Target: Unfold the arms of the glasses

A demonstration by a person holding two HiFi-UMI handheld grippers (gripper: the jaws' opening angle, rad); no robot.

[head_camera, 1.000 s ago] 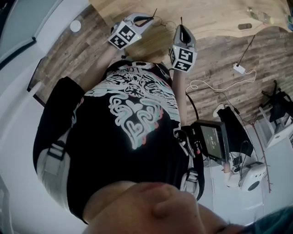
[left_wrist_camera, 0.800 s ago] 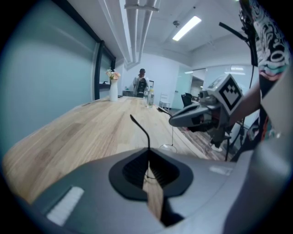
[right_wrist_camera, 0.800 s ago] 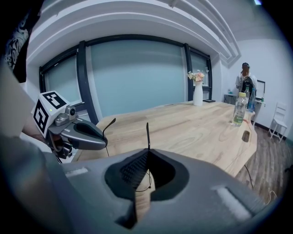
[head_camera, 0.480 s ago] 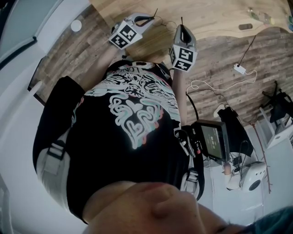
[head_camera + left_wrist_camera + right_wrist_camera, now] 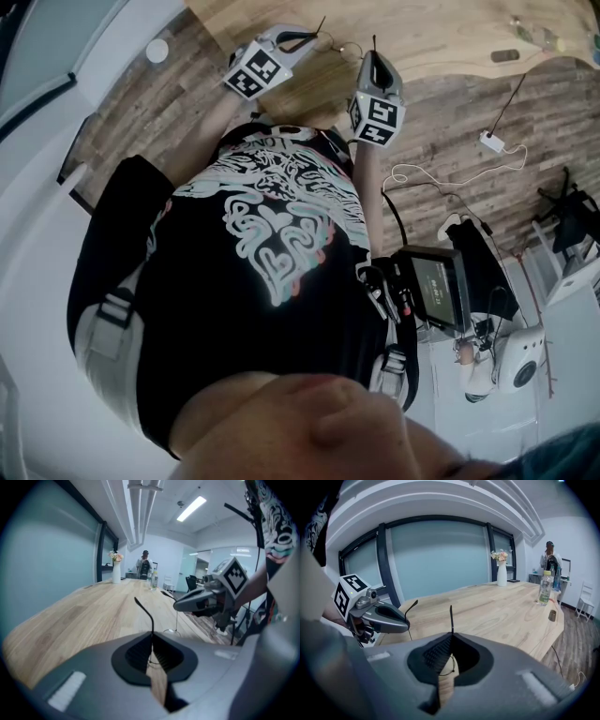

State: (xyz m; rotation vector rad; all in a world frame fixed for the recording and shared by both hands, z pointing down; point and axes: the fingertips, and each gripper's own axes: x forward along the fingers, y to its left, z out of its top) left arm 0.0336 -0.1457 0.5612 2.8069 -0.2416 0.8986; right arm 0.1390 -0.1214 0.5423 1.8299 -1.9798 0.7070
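The thin wire-framed glasses (image 5: 343, 48) hang between my two grippers over the near end of the wooden table (image 5: 441, 37). In the left gripper view the left gripper (image 5: 152, 641) is shut on one black arm (image 5: 146, 613), whose curved tip sticks up out of the jaws; a wire lens ring (image 5: 171, 631) shows just beyond. In the right gripper view the right gripper (image 5: 451, 641) is shut on the other arm (image 5: 451, 618), with a lens ring (image 5: 449, 667) below. Each gripper sees the other close by: the left gripper (image 5: 379, 616) and the right gripper (image 5: 201, 602).
Further along the table stand a white vase of flowers (image 5: 501, 571), a plastic bottle (image 5: 543, 588) and a small dark object (image 5: 552, 616). A person (image 5: 548, 557) is at the far end. Cables and a white plug (image 5: 489, 141) lie on the floor to the right.
Both grippers have crept very slightly upward in the head view, still holding the glasses; otherwise nothing has visibly changed.
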